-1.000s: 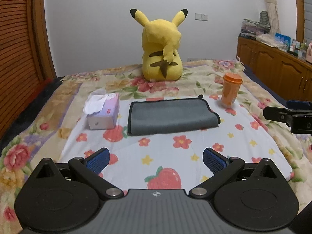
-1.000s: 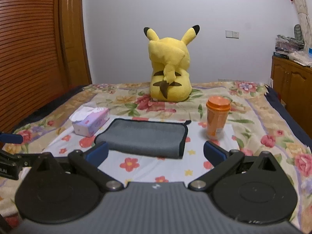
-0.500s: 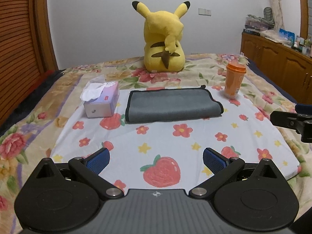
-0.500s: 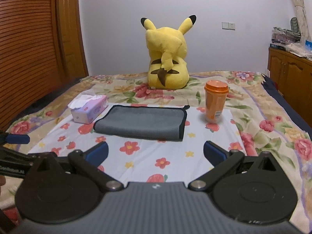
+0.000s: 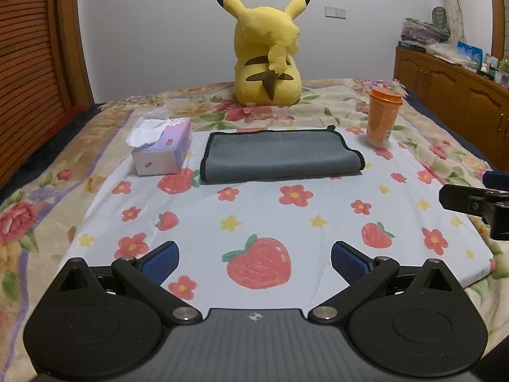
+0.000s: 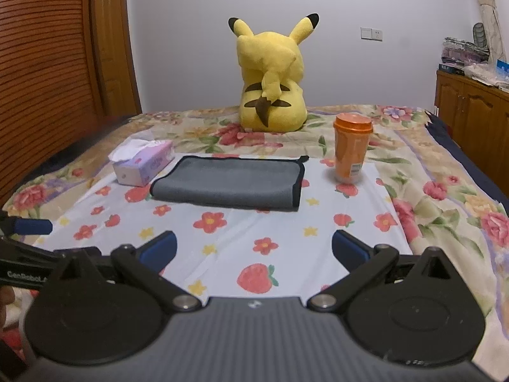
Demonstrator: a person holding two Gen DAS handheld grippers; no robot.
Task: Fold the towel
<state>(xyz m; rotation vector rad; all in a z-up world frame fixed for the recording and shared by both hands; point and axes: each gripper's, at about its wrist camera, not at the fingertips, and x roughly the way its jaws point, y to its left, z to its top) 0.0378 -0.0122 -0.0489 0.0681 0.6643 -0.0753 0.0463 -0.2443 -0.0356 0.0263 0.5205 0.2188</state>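
A grey towel (image 5: pixel 280 156) with black edging lies folded flat on a white flower-and-strawberry sheet (image 5: pixel 270 222) on the bed; it also shows in the right wrist view (image 6: pixel 229 183). My left gripper (image 5: pixel 253 259) is open and empty, held well short of the towel above the sheet's near part. My right gripper (image 6: pixel 253 248) is open and empty, also well back from the towel. The right gripper shows at the right edge of the left wrist view (image 5: pixel 477 200).
A tissue box (image 5: pixel 160 151) stands left of the towel. An orange cup (image 5: pixel 383 116) stands to its right. A yellow plush toy (image 5: pixel 268 52) sits behind it. Wooden cabinets (image 5: pixel 451 89) line the right wall; a slatted wooden door (image 6: pixel 47 70) is on the left.
Both grippers have pulled back and lowered away from the towel, so it looks farther off. The towel and other objects have not moved. Both stay open.
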